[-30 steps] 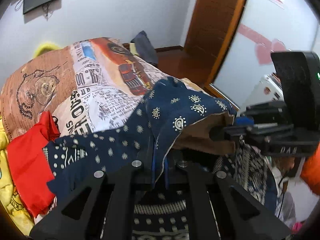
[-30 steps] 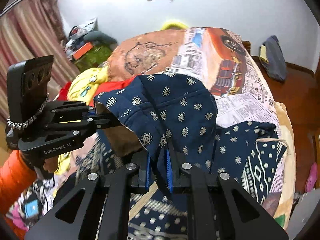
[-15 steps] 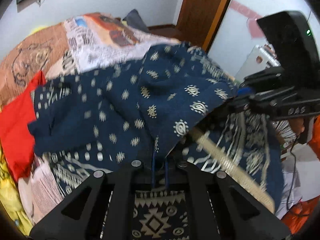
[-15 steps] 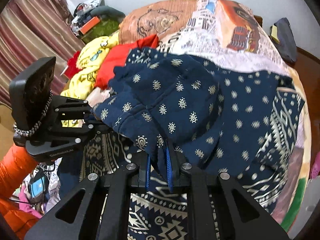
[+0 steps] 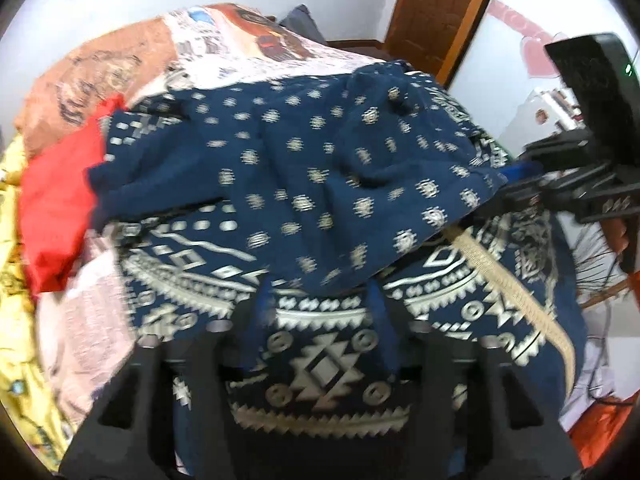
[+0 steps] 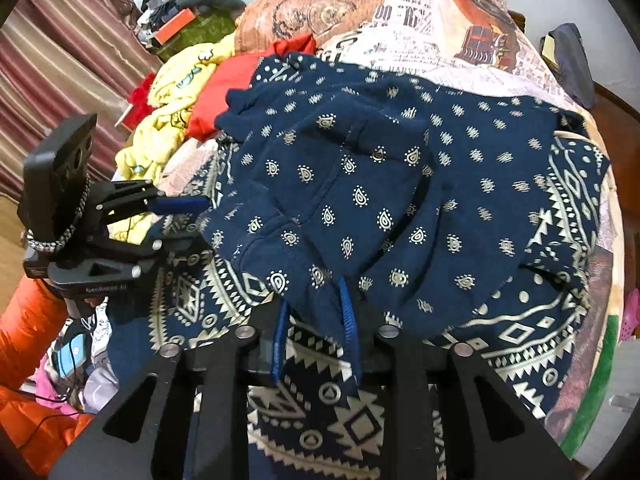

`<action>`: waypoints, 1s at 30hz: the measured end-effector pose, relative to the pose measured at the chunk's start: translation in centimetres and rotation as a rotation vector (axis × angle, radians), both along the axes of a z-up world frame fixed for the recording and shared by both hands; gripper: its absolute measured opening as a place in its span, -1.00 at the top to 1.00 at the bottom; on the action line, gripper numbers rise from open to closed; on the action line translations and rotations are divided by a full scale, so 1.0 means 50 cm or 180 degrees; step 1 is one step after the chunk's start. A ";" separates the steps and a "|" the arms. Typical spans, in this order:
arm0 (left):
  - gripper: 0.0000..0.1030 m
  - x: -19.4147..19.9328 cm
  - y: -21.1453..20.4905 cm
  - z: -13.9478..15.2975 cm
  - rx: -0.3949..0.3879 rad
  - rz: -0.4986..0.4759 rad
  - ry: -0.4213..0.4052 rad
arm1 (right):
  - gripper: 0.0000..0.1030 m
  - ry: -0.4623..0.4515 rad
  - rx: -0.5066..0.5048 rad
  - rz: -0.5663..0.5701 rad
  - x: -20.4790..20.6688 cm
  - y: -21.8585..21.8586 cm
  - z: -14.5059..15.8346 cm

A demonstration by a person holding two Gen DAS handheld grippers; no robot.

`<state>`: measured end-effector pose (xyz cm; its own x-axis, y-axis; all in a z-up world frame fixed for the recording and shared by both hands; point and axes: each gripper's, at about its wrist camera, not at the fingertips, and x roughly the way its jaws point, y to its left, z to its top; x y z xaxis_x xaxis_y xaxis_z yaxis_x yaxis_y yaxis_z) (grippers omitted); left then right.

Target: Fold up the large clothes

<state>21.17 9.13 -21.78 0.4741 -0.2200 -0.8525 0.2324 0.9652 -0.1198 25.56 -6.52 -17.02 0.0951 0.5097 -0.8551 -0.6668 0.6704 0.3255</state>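
A large navy garment with a pale dot and geometric print (image 5: 320, 184) lies on the bed, its upper half folded down over the lower patterned part (image 6: 360, 208). My left gripper (image 5: 318, 300) is open, its fingers spread beside the folded edge. It also shows in the right wrist view (image 6: 180, 204), open at the fold's left corner. My right gripper (image 6: 316, 320) is open, the folded edge draped loosely between its blue pads (image 6: 346, 312). It also shows in the left wrist view (image 5: 516, 176) at the fold's right corner.
The bed has a newspaper-and-car print cover (image 6: 432, 24). A red garment (image 5: 56, 200) and yellow clothes (image 6: 172, 92) lie at the bed's left side. A wooden door (image 5: 436, 8) is behind. A dark bag (image 6: 568, 60) lies on the floor.
Both grippers carried the garment's upper edge down toward me onto the lower part, then opened and let it go. The fabric now lies flat, folded over.
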 end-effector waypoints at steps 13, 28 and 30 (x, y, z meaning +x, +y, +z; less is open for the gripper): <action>-0.10 0.049 0.054 0.093 0.0055 0.0399 -0.0323 | 0.47 -0.0460 0.0107 -0.0480 0.034 -0.061 0.053; -0.33 0.094 0.046 -0.046 0.0123 0.0697 0.0047 | 0.36 -0.0297 -0.0463 -0.0641 0.074 -0.069 -0.071; -0.33 0.091 0.065 -0.030 0.0080 0.0740 -0.0007 | 0.36 -0.0283 -0.0435 -0.0659 0.080 -0.074 -0.060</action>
